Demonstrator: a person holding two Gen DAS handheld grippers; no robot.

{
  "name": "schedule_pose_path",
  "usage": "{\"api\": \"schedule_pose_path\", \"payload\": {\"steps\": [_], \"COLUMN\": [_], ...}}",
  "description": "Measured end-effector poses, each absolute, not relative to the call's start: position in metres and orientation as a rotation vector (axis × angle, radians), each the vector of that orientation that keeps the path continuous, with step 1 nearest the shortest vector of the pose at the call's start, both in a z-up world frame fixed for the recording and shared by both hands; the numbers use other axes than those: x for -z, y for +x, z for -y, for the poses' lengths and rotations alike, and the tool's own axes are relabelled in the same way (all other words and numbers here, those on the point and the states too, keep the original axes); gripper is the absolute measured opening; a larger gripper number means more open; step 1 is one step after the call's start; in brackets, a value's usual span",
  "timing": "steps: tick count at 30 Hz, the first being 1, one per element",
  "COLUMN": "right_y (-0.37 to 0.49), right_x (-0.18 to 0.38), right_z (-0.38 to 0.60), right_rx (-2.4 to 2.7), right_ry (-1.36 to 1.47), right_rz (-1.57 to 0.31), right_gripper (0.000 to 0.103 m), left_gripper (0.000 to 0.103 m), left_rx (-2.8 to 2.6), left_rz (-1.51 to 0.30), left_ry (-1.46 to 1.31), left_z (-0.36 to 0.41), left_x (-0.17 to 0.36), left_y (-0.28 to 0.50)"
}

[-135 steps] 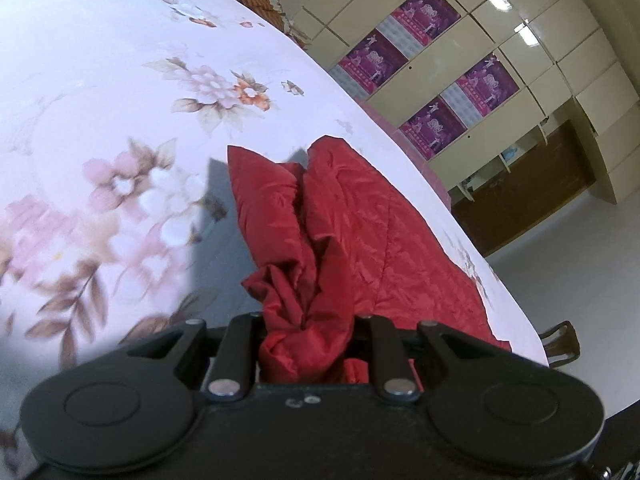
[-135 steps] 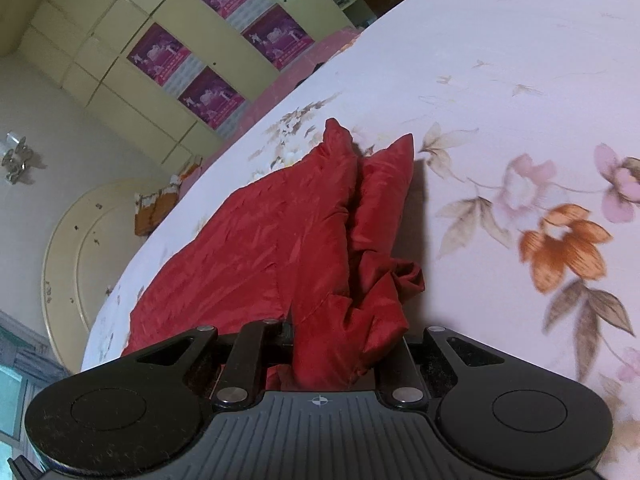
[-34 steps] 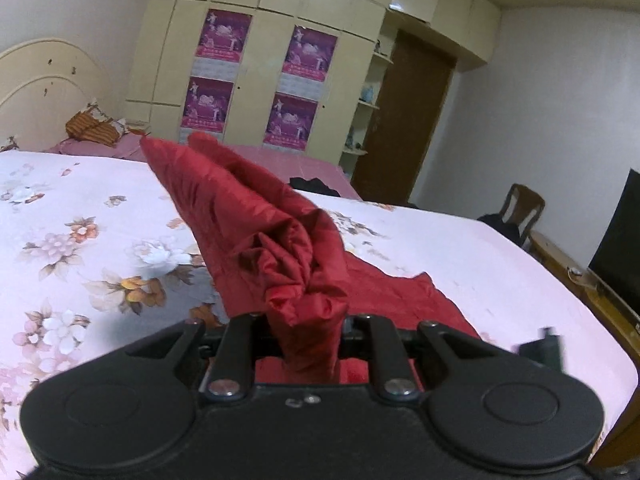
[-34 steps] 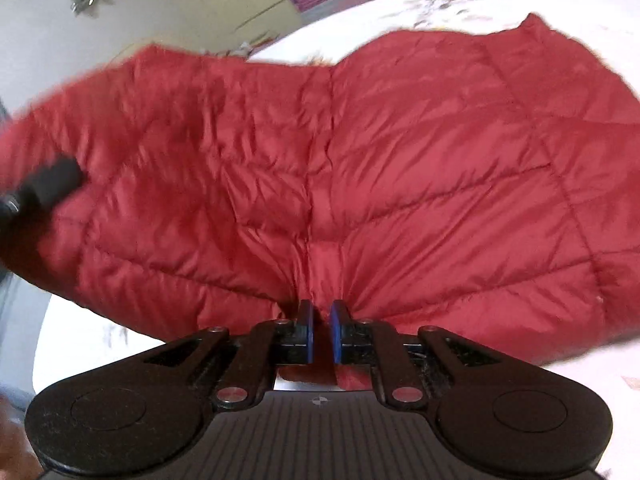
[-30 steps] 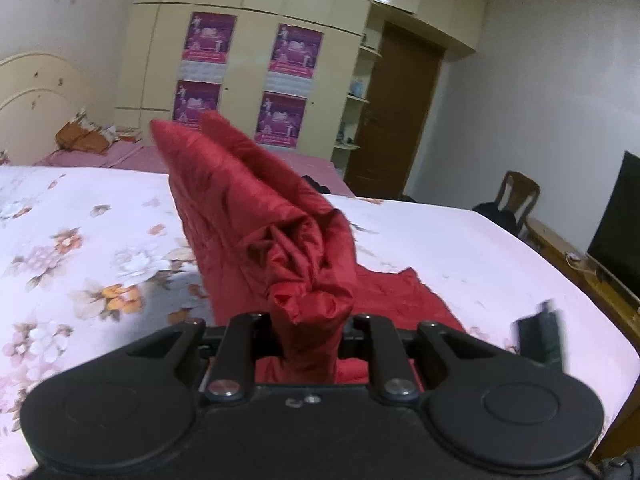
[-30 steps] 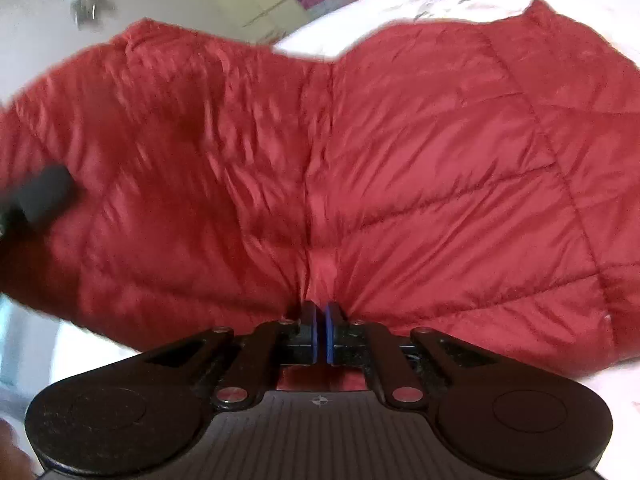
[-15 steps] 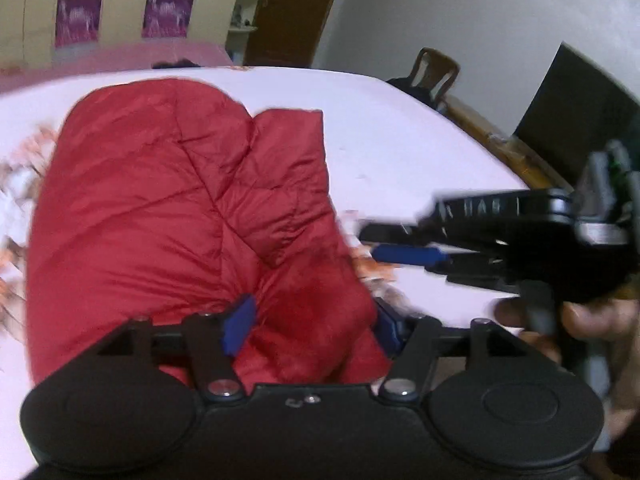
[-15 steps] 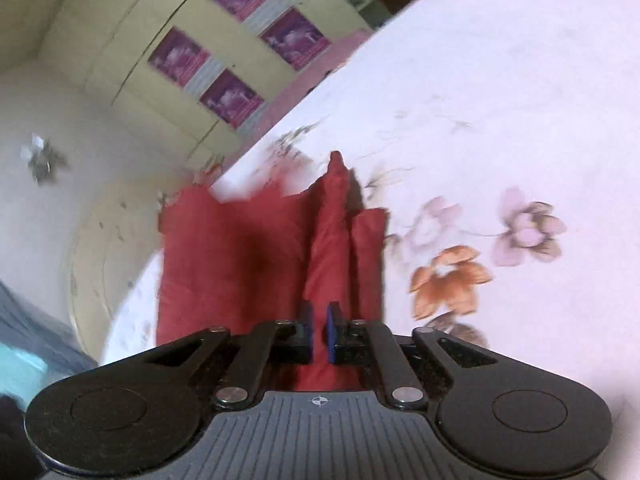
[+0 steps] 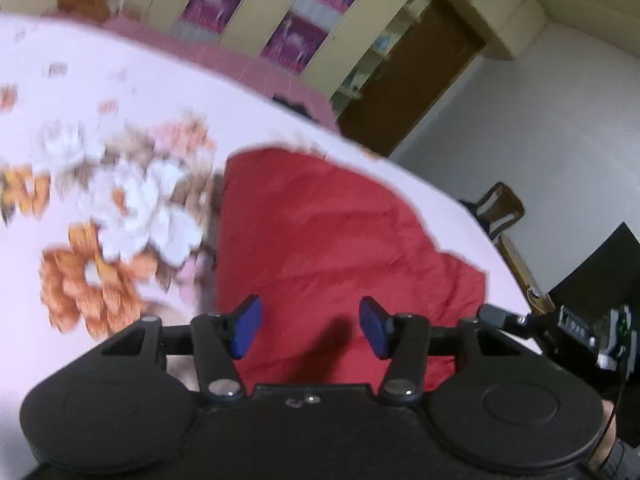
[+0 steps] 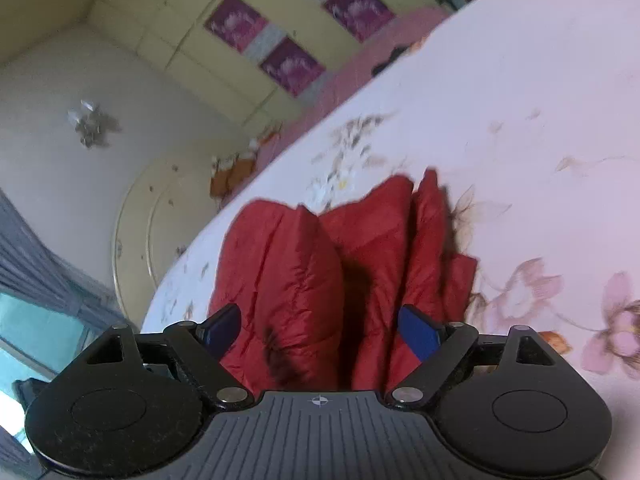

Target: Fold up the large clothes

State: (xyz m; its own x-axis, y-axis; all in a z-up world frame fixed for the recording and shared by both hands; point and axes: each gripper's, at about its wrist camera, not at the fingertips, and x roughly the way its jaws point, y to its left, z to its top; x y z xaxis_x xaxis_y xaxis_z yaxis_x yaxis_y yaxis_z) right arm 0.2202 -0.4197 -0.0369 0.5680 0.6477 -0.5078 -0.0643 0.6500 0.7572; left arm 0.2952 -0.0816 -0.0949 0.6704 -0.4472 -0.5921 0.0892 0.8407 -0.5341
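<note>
A red quilted jacket point(image 9: 332, 236) lies folded on the floral bedspread point(image 9: 100, 128). My left gripper point(image 9: 310, 330) is open just above its near edge, holding nothing. In the right wrist view the jacket point(image 10: 320, 276) lies in puffy folds with a ridge on its right side. My right gripper point(image 10: 320, 330) is open over the near end of the jacket, blue pads point(image 10: 416, 332) spread wide and empty. The right gripper also shows at the right edge of the left wrist view point(image 9: 560, 326).
The bed has a cream headboard point(image 10: 160, 216) and a pink pillow area point(image 9: 240, 64). A cream wardrobe with purple posters point(image 9: 304, 24) stands behind, next to a brown door point(image 9: 408, 80). A chair point(image 9: 500, 208) and a dark screen point(image 9: 600, 272) stand at the right.
Both grippers carried the lifted jacket over and laid it down folded on the bed. Both then opened and let it go; the right was still shut half a second ago.
</note>
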Motion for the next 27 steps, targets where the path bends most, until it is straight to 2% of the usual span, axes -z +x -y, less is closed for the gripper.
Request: {"api": "schedule_pose_path", "payload": {"steps": [3,4,5,6,7,8,13,16,18,22,24,25,26,27], "right_y": [0.237,0.238,0.24,0.239,0.237,0.233,0.199,0.198,0.199,0.195,0.187,0.181,0.173,0.172], "right_x": [0.052,0.053,0.054,0.051,0.046,0.039,0.021,0.061,0.097,0.101,0.086,0.071,0.055,0.042], "right_z": [0.405,0.403,0.4,0.4,0.402,0.403,0.413,0.423,0.434,0.439,0.444,0.447,0.449,0.449], "right_rx": [-0.455,-0.462,-0.469,-0.46,-0.464,-0.464,-0.411,-0.351,-0.347,-0.336,-0.29,-0.245,-0.216,-0.226], "right_ry": [0.722,0.725,0.732,0.733,0.728,0.72,0.634,0.685,0.871,0.924,0.882,0.835,0.758,0.698], "right_rz": [-0.93,-0.926,-0.932,-0.915,-0.895,-0.878,-0.795,-0.842,-0.869,-0.857,-0.839,-0.81,-0.764,-0.738], "right_gripper": [0.083,0.048,0.032,0.028,0.02,0.019,0.018,0.019,0.019,0.019,0.034,0.048,0.051,0.051], "left_gripper": [0.05,0.047,0.04,0.039,0.038,0.036,0.036,0.037,0.037,0.037,0.04,0.048,0.053,0.053], "left_rx": [0.335,0.346,0.355,0.367,0.389,0.413,0.468,0.48,0.474,0.482,0.484,0.474,0.456,0.44], "left_rz": [-0.8,-0.796,-0.787,-0.781,-0.769,-0.757,-0.769,-0.791,-0.805,-0.831,-0.827,-0.809,-0.77,-0.735], "left_ry": [-0.491,-0.505,-0.513,-0.511,-0.499,-0.474,-0.331,-0.261,-0.199,-0.146,-0.15,-0.159,-0.163,-0.166], "left_z": [0.092,0.09,0.089,0.093,0.097,0.099,0.127,0.145,0.155,0.162,0.157,0.15,0.142,0.135], "left_x": [0.106,0.107,0.106,0.1,0.097,0.093,0.09,0.097,0.099,0.101,0.092,0.086,0.081,0.074], "left_y": [0.296,0.298,0.296,0.296,0.292,0.292,0.294,0.299,0.301,0.304,0.301,0.3,0.298,0.297]}}
